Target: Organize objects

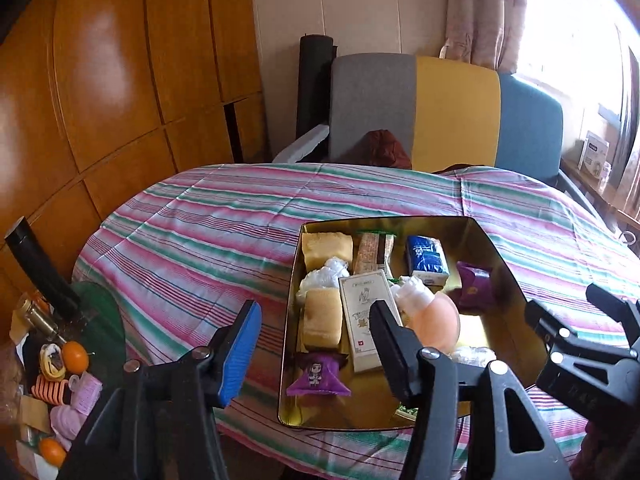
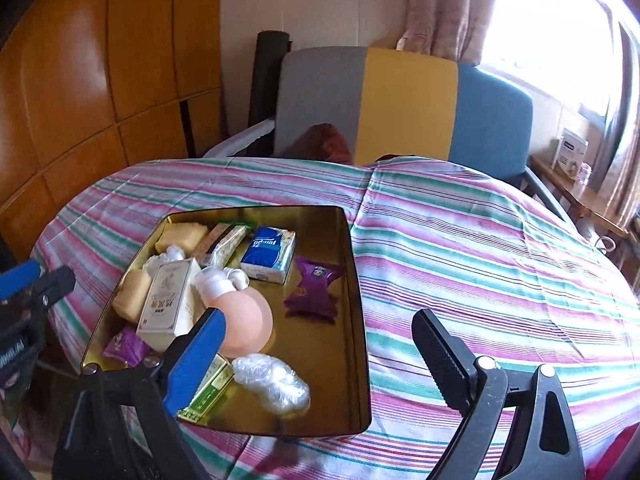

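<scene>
Since both the left gripper (image 1: 316, 332) and right gripper (image 2: 320, 344) hover wide and empty over the crammed gold tin (image 2: 356, 264), any reach-in could nudge the pink bottle (image 2: 246, 326) beside the cream box (image 2: 170, 300).

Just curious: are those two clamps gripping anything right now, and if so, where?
Nothing. The left gripper and right gripper are open and empty above the gold tin.

At ten o'clock we see glossy wood panelling (image 1: 100, 80); at twelve, a grey, yellow and blue chair (image 1: 452, 112); at two, a bright curtained window (image 2: 552, 20).
</scene>
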### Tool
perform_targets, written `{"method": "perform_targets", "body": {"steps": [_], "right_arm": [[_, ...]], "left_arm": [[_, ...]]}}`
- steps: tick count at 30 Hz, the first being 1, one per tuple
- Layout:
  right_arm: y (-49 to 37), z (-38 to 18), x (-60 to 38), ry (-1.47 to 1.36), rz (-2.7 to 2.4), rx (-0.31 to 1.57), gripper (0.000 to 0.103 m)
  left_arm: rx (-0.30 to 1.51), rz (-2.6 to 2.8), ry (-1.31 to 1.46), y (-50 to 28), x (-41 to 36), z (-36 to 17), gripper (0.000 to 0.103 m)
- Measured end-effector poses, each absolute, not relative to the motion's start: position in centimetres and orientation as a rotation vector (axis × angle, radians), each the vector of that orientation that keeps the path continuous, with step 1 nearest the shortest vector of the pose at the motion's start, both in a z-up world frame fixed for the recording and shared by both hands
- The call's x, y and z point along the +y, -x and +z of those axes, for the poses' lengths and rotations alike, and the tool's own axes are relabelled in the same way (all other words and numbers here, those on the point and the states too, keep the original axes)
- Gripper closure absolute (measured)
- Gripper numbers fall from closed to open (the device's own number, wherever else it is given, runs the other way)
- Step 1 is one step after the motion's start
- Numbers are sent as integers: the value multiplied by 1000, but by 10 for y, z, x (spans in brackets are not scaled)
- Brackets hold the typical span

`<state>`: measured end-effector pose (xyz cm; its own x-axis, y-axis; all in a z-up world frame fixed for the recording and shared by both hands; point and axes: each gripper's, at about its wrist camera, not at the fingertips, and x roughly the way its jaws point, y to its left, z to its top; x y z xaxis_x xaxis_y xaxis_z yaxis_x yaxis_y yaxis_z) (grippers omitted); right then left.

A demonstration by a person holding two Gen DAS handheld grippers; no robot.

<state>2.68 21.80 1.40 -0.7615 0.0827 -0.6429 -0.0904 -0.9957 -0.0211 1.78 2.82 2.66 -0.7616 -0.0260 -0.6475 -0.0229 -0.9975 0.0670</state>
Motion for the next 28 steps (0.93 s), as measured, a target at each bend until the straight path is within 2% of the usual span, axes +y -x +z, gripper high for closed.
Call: {"method": "perform_targets", "body": {"steps": [28], "right_arm": [[-22, 4, 201, 1094, 2880, -20, 7]], "left_arm": [[-96, -2978, -1054, -14, 22, 22, 46]]}}
